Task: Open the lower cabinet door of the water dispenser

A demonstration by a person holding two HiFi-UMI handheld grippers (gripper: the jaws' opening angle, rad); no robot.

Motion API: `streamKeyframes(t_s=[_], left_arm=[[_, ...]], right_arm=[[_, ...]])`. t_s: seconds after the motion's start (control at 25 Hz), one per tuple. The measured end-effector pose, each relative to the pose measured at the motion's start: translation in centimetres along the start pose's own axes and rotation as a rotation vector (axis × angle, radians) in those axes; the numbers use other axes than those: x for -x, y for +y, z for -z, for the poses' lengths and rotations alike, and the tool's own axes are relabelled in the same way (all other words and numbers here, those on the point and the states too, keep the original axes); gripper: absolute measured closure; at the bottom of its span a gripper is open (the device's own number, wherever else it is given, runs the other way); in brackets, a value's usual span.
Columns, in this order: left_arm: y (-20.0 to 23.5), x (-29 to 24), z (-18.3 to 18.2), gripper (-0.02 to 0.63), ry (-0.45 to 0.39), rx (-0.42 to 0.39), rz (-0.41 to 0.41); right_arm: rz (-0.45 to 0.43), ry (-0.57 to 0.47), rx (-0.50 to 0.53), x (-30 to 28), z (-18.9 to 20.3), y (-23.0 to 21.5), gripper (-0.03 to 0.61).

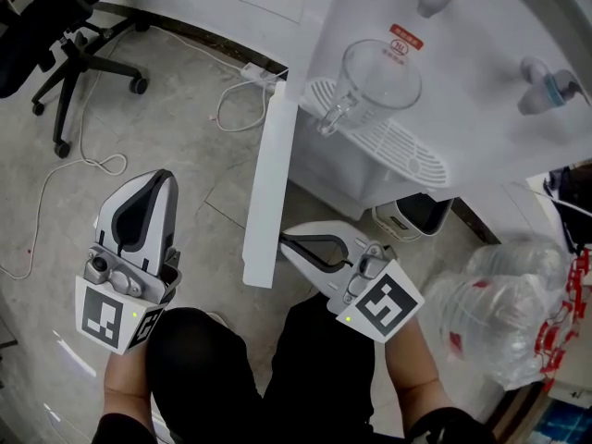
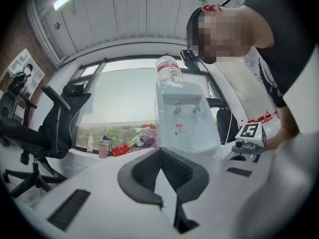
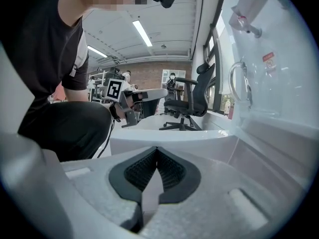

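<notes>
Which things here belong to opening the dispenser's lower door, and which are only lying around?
For the job:
water dispenser
lower cabinet door, swung open
right gripper

Lying about:
glass jug
office chair
white cable
power strip
large clear bottles

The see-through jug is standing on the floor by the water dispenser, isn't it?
Not on the floor. The see-through jug stands on the drip tray of the water dispenser. The head view shows it.
</notes>
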State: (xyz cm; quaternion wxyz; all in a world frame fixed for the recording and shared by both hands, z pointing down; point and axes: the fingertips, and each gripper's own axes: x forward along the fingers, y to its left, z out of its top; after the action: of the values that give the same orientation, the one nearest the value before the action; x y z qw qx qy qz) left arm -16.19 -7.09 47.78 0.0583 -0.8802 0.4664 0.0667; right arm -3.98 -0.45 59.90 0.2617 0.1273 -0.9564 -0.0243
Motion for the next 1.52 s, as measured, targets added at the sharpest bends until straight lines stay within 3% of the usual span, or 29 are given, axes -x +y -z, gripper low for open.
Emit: streamKeyframes(t_s=[0.48,1.08,1.52], left_arm=[[0.6,0.5,-1.1,0.604,-0.049,-0.004,-0.016],[0.9,0.4,-0.4,0.604,-0.029,-0.017,-0.029],[1.4,0.1,-0.4,0.604,-0.040,-0.020,-0.039]], right_arm=[[-0.020,-0.010,0.041,-2.5,-1.8,0.2,0.574],[-0.043,-0.125,0.066,-4.8,-4.3,-0.1,0.574],[-0.071,-0.129,0.065,-6.1,-5.2,-0.3,0.574]])
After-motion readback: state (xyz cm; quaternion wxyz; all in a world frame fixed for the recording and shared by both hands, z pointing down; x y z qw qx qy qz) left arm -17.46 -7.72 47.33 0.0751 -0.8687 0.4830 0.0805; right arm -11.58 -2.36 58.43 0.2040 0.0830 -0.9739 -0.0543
